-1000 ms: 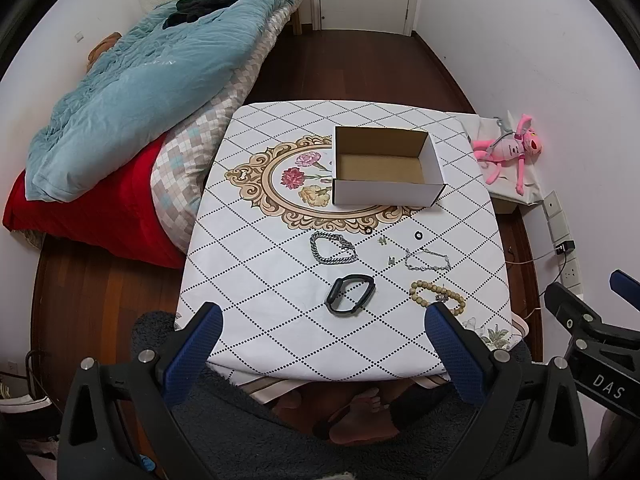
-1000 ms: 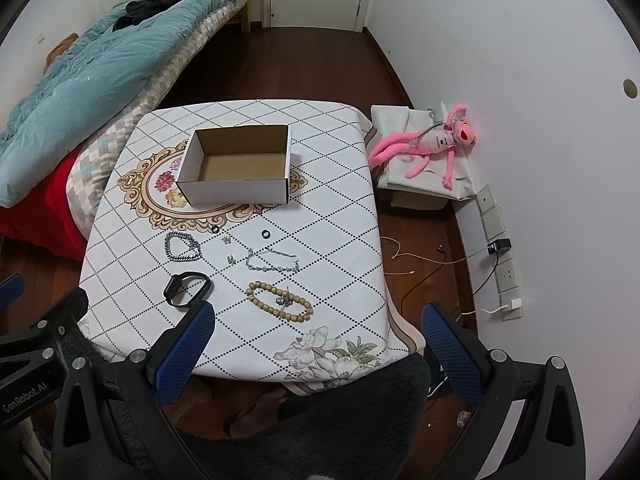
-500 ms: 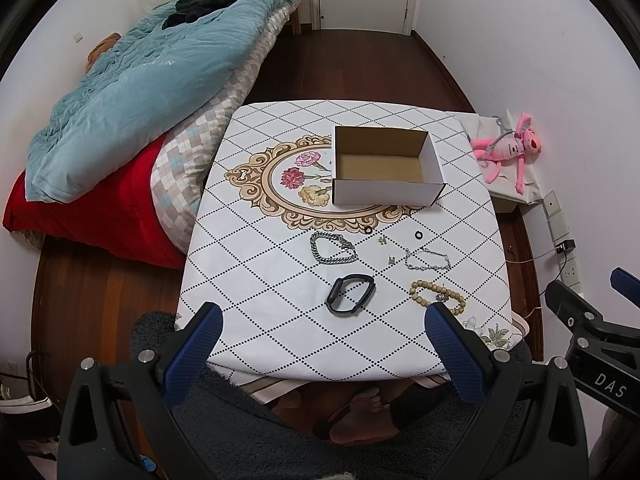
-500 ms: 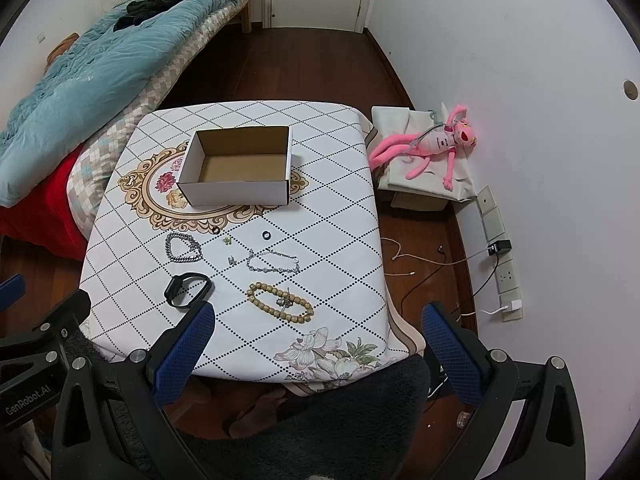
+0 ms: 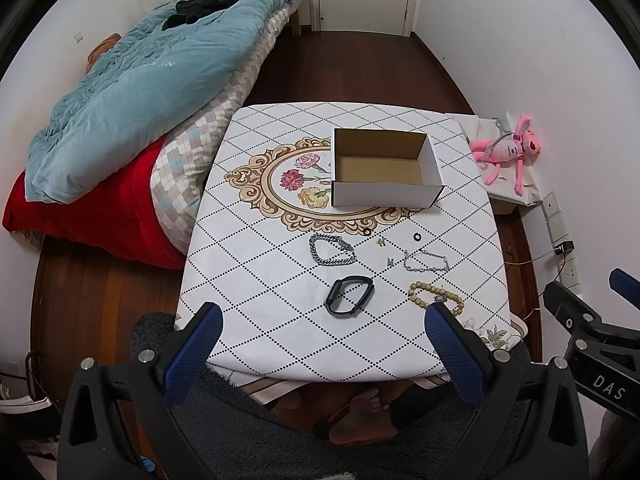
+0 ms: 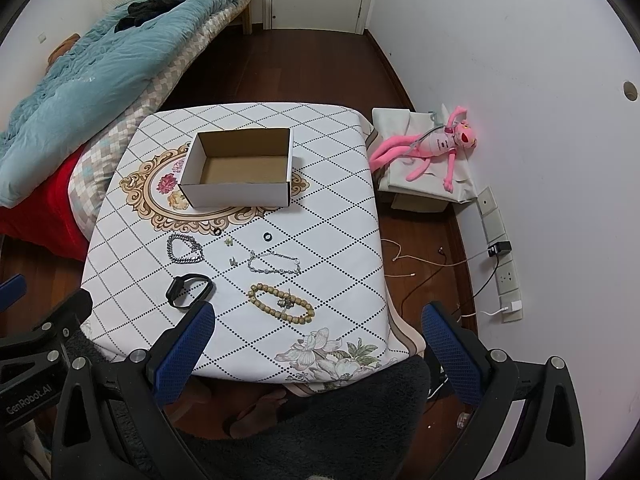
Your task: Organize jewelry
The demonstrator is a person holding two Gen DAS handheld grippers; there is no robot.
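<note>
Both the left tongs [image 5: 322,330] and right tongs [image 6: 318,330] gape wide and hold nothing, hovering above the bench's [image 5: 256,280] near edge. The black loop wristband [image 5: 349,295] lies in the left view's lower centre, long axis left-right, directly ahead of the left tongs. The open white cardboard box [image 5: 384,174] sits beyond.

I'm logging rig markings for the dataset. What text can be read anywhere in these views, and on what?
"DAS" on the right gripper body, seen from the left wrist view.
"GenRobot.AI" on the left gripper body, seen from the right wrist view.
Print on the pink plush toy: too small to read.
</note>
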